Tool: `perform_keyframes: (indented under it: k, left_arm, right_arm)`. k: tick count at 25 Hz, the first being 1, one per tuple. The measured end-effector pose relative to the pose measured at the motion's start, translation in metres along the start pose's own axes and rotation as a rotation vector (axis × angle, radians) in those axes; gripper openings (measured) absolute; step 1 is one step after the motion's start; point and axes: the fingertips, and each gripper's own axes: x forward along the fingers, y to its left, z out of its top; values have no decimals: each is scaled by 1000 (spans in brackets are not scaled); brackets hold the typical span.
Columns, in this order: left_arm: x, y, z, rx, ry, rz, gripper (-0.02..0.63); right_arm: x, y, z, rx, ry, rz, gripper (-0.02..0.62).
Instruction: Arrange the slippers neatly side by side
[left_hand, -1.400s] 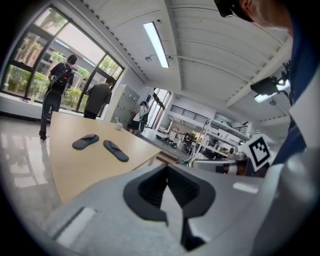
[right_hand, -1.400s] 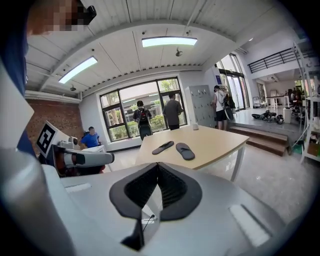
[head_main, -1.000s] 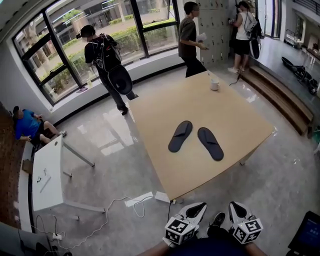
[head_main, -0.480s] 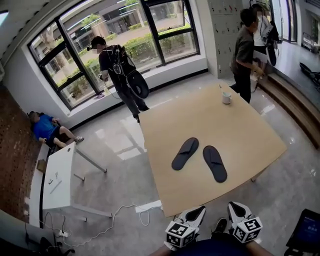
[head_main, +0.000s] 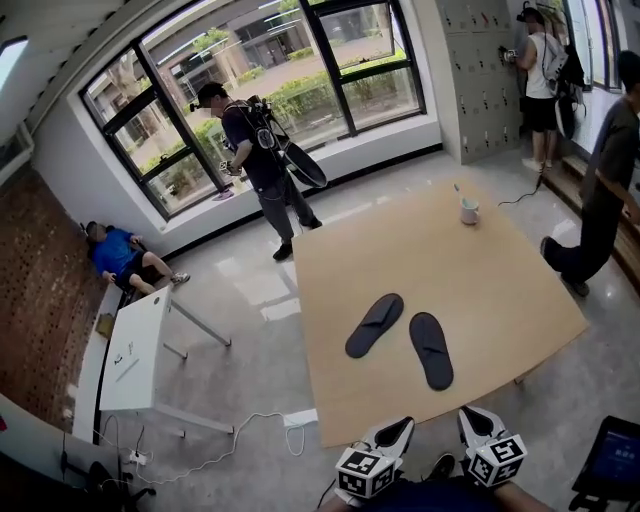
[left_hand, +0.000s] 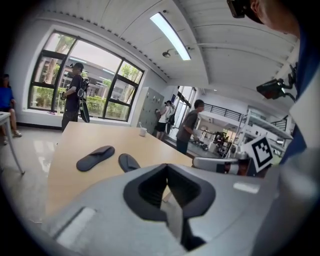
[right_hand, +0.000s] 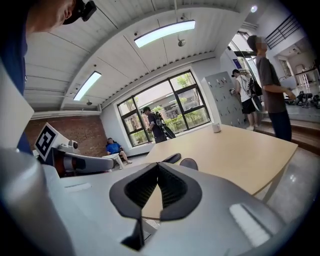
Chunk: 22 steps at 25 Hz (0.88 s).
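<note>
Two dark slippers lie on a light wooden table (head_main: 500, 270). The left slipper (head_main: 374, 325) is angled up to the right; the right slipper (head_main: 431, 349) points nearly straight, so their toes come close and their heels splay apart. My left gripper (head_main: 394, 434) and right gripper (head_main: 470, 424) hang side by side below the table's near edge, well short of the slippers. Both are shut with nothing in them. The left gripper view shows the slippers (left_hand: 95, 157) (left_hand: 129, 162) beyond the shut jaws. In the right gripper view the slippers (right_hand: 171, 158) (right_hand: 188, 163) peek over the jaws.
A white cup (head_main: 469, 210) stands at the table's far end. A small white table (head_main: 135, 348) and cables (head_main: 215, 445) lie on the floor at left. One person (head_main: 262, 165) walks by the windows, another (head_main: 600, 215) passes the table's right side, and one sits at far left (head_main: 120, 255).
The view has swung to the right, so the table and slippers sit a little lower and further right. The person in dark clothes has walked from the table's far end to its right side.
</note>
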Motion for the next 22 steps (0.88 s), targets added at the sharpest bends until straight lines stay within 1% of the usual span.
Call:
perform_keyframes:
  k: [5, 10, 13, 15, 18, 21, 22]
  left_arm:
    - [9, 3, 1, -2, -15, 44, 5]
    - [15, 30, 3, -18, -26, 87, 5]
    - [28, 50, -5, -51, -9, 69, 8]
    - [34, 66, -5, -60, -5, 52, 23]
    - [47, 94, 12, -47, -28, 48, 34]
    - [61, 114, 25, -57, -40, 46, 41]
    - [63, 120, 29, -58, -39, 42, 43]
  right_arm:
    - [7, -11, -3, 8, 21, 28, 11]
    - [29, -13, -9, 2, 44, 56, 11]
    - [48, -18, -7, -10, 61, 53, 11]
    - [61, -18, -4, -18, 66, 45, 12]
    - [85, -24, 9, -46, 77, 40, 12]
    - [101, -33, 18, -63, 103, 32, 14]
    - [106, -32, 20, -68, 110, 29, 26]
